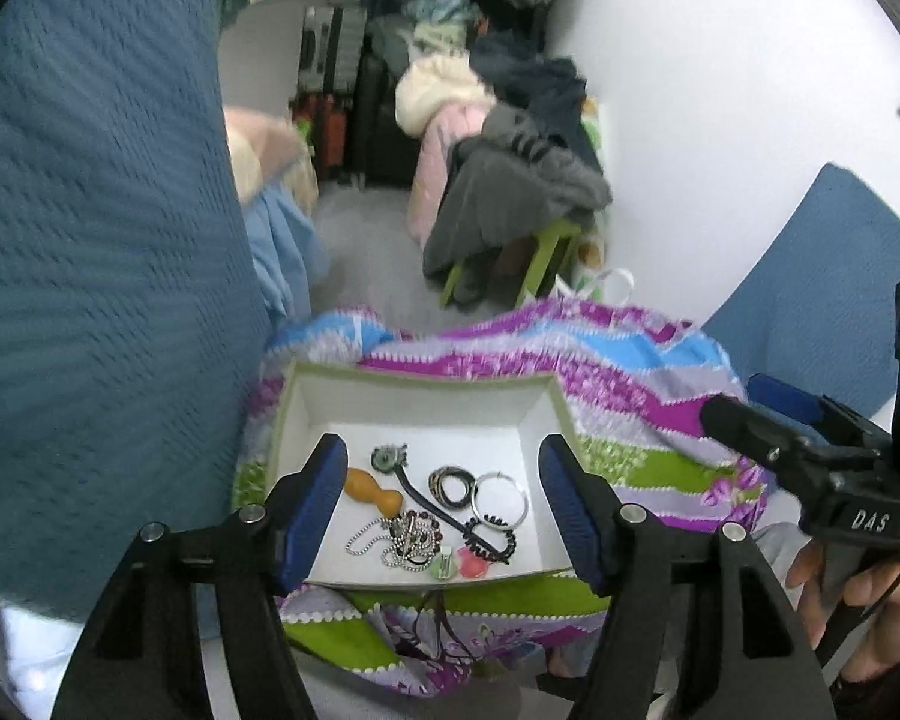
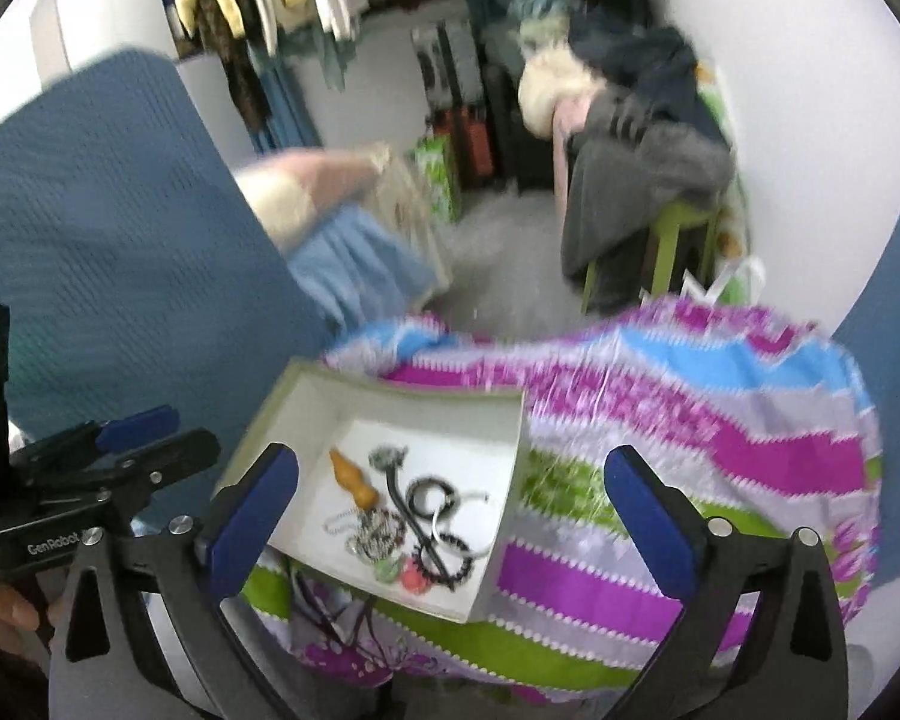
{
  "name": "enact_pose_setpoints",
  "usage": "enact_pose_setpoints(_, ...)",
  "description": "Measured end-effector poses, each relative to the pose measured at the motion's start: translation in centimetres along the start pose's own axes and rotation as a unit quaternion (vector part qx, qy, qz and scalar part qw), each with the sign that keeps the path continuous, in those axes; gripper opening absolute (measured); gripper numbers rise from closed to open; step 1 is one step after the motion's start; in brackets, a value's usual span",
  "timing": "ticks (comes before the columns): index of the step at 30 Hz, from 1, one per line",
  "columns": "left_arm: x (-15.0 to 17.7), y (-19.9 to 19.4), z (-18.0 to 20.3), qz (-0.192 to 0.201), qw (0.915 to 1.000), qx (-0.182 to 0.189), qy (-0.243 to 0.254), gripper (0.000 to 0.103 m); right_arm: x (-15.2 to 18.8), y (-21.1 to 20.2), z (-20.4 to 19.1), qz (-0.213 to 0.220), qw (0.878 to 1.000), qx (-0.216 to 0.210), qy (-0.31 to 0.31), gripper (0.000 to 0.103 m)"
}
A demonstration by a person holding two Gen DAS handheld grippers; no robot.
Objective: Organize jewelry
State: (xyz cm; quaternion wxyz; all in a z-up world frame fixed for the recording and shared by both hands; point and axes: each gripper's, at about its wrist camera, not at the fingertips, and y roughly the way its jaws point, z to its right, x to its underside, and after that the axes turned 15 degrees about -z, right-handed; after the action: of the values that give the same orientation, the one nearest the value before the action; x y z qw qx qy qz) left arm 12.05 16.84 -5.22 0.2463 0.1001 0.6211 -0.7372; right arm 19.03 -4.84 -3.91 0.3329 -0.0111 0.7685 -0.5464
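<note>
A white open box (image 1: pixel 414 402) (image 2: pixel 306 402) lies on a striped purple, green and blue cloth (image 1: pixel 630 396) (image 2: pixel 720 420). It holds jewelry: an orange wooden piece (image 1: pixel 373 489) (image 2: pixel 351 477), a beaded chain (image 1: pixel 369 535), a black cord pendant (image 1: pixel 390 457) (image 2: pixel 390 457), dark rings (image 1: pixel 453 483), a silver bangle (image 1: pixel 501 498) and pink and green pieces (image 1: pixel 459 564). My left gripper (image 1: pixel 444 504) is open and empty above the box. My right gripper (image 2: pixel 450 516) is open and empty over the box's right edge; it also shows at the right of the left wrist view (image 1: pixel 750 414).
A blue chair back (image 1: pixel 90 240) (image 2: pixel 90 228) stands at the left. Beyond the cloth is a grey floor, a green stool (image 1: pixel 540 252) (image 2: pixel 672 240) piled with clothes, suitcases (image 1: pixel 330 90) and hanging clothes (image 2: pixel 258 0). A white wall is at the right.
</note>
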Motion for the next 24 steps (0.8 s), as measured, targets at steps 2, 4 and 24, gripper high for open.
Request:
enact_pose_setpoints(2, 0.2, -2.5, 0.8, 0.021, 0.9997, -0.008, 0.007, 0.076, 0.2, -2.4, -0.1, 0.025, 1.000, -0.001, 0.002, 0.103)
enact_pose_setpoints(4, 0.6, -4.3, 1.4, 0.039, 0.9991, -0.012, 0.009, 0.081, 0.5, -4.3, -0.1, 0.045, 0.999, -0.001, 0.002, 0.103)
enact_pose_setpoints(24, 6.6, -8.4, 2.9, 0.056, 0.9973, -0.045, -0.014, 0.082, 8.0, -7.9, -2.0, 0.078, 0.996, 0.031, -0.010, 0.103)
